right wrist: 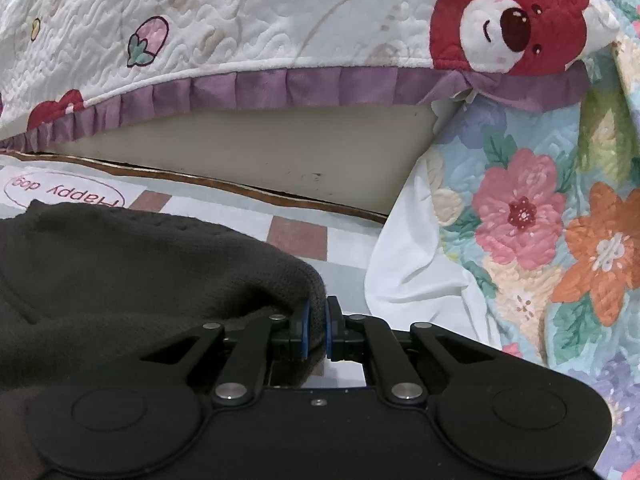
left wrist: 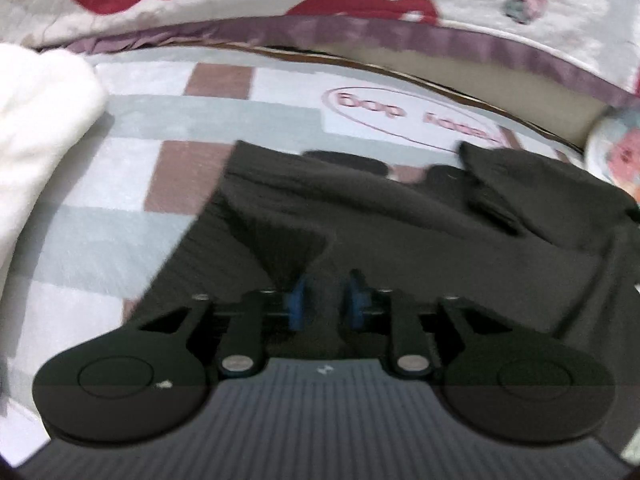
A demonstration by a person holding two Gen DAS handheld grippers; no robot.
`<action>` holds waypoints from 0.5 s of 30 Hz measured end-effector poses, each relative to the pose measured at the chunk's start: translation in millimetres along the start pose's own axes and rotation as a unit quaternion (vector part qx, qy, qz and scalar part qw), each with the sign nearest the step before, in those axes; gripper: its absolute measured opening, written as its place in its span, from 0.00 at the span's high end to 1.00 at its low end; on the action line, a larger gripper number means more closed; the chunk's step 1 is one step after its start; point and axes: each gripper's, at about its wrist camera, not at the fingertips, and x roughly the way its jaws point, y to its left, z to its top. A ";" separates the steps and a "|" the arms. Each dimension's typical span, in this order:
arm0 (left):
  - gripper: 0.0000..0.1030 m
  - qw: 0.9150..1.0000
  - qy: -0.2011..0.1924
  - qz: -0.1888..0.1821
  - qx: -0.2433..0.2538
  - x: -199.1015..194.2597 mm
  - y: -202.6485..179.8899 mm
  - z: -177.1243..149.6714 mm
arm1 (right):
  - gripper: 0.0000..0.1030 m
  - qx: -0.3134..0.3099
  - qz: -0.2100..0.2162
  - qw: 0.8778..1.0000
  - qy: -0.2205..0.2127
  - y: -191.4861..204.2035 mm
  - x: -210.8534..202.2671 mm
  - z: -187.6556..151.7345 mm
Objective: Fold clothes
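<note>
Pinching dark sweater (right wrist: 132, 264), right tongs (right wrist: 316, 328) (hem)

Left gripper (left wrist: 323, 298): blue-padded fingers parted, a clear gap between them, held low and pointing forward. Right gripper (right wrist: 316, 330): fingers drawn close, pads pinching a fold of cloth, level.

The sweater (right wrist: 132, 264) lies on the mat (right wrist: 344, 246), before the bed base (right wrist: 280, 152).
</note>
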 end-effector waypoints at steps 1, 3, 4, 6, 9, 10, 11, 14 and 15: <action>0.50 1.000 0.005 0.006 0.000 4.9 1.0 4.2 | 0.92 0.004 0.003 1.000 0.001 -0.8 0.3 -0.3; 0.46 1.000 0.015 0.020 0.005 13.2 1.1 11.6 | 0.92 0.011 0.011 1.000 0.004 -3.3 -0.1 -1.3; 0.44 1.000 0.011 0.021 0.007 13.3 0.0 12.9 | 0.91 0.016 0.019 1.000 0.009 -5.6 -0.3 -1.4; 0.40 1.000 -0.003 0.022 0.013 10.6 -3.2 14.0 | 0.91 0.026 0.034 0.999 0.019 -10.5 -0.7 -1.5; 0.95 0.999 -0.024 0.023 0.022 6.5 -7.9 15.5 | 0.85 0.053 0.063 0.996 0.030 -21.8 -5.7 -1.1; 0.96 0.999 -0.031 0.023 0.024 5.2 -9.5 16.1 | 0.81 0.066 0.070 0.995 0.032 -26.3 -7.0 -2.0; 0.96 0.999 -0.038 0.023 0.027 3.8 -11.1 16.6 | 0.77 0.078 0.078 0.993 0.035 -30.9 -8.2 -2.9; 0.96 0.997 -0.058 0.024 0.036 -0.3 -15.8 18.1 | 0.60 0.127 0.103 0.986 0.044 -43.9 -9.6 -8.7; 0.96 0.997 -0.065 0.025 0.039 -1.6 -17.4 18.7 | 0.59 0.147 0.116 0.981 0.048 -47.8 -10.1 -10.8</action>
